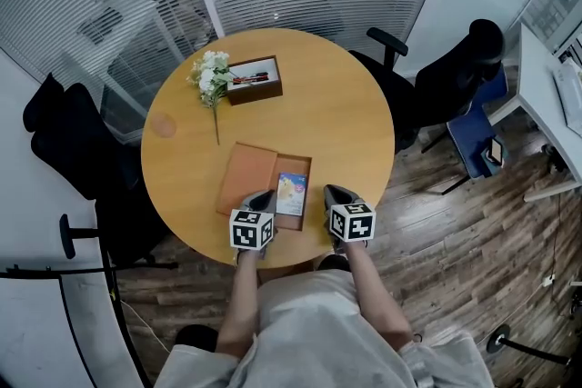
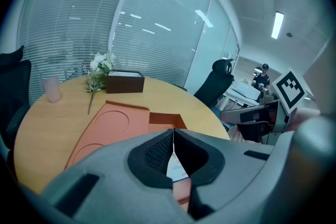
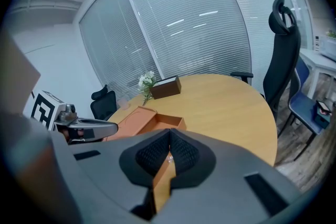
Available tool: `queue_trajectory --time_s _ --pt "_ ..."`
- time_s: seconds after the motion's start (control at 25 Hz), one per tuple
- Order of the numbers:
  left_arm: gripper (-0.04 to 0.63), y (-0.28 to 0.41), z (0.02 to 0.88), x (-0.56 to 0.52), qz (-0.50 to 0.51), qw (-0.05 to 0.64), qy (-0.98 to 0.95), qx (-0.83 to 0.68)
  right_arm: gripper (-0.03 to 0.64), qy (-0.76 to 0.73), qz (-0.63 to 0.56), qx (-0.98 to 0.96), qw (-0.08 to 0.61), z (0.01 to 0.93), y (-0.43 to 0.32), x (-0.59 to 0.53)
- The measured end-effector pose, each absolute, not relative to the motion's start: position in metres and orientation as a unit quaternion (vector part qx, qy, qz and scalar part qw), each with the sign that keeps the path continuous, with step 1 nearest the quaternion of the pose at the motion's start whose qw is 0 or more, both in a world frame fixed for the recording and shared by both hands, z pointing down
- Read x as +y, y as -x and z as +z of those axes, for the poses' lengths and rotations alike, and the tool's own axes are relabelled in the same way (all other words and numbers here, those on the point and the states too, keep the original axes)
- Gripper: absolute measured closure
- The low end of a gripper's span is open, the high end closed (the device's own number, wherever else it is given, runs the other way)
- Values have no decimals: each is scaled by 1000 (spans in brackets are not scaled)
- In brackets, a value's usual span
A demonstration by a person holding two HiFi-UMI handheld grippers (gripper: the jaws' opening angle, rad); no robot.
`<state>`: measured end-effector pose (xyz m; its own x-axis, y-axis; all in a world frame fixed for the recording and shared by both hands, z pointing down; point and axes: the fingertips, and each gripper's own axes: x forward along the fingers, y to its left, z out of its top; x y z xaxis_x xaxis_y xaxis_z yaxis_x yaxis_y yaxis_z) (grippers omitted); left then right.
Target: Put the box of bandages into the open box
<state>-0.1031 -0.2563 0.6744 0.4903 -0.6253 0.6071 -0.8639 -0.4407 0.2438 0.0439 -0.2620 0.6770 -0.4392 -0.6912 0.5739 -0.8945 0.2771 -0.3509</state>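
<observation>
Both forearms reach forward from the near edge of the round table (image 1: 327, 109), roughly parallel. The left gripper (image 1: 262, 197) hangs over the near left part of the open box (image 1: 308, 170), its jaws pressed together with nothing between them. The right gripper (image 1: 335, 193) sits just right of the open box, its jaws likewise together and empty. The box of bandages (image 1: 291, 194) lies inside the open box, between the two grippers. The lid (image 1: 245, 177) lies flat to the left.
</observation>
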Motion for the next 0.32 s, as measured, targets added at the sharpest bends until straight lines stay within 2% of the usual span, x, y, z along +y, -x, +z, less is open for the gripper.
queue_trajectory --time_s 0.32 --pt "584 103 668 -260 215 262 -823 -457 618 -506 326 -783 158 681 -43 -259"
